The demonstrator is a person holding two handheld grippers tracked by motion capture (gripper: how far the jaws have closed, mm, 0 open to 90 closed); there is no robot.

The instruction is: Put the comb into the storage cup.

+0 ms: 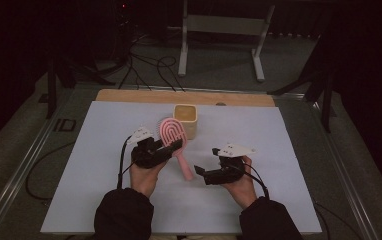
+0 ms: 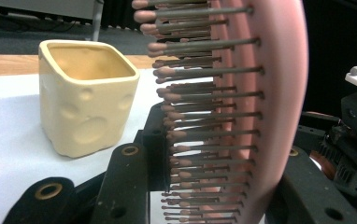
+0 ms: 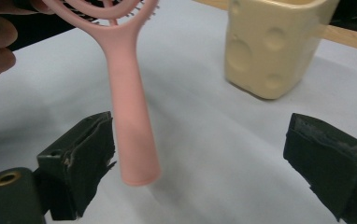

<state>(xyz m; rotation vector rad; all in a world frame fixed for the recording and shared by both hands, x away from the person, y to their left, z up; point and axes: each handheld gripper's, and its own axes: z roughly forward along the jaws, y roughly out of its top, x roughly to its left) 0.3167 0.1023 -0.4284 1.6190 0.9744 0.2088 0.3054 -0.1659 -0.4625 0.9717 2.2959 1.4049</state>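
Observation:
A pink hairbrush hangs tilted over the white sheet, with its head up and its handle slanting down toward the right. My left gripper is shut on the head; in the left gripper view the bristled head stands between the black jaws. My right gripper is open, pointing at the handle's lower end. In the right gripper view the handle hangs just inside the left jaw, and I cannot tell if it touches. A cream square cup with round dimples stands behind the brush.
The white sheet covers the table, with a wooden strip along its far edge. Beyond it, cables lie on the floor near a white metal frame. The cup stands upright and looks empty.

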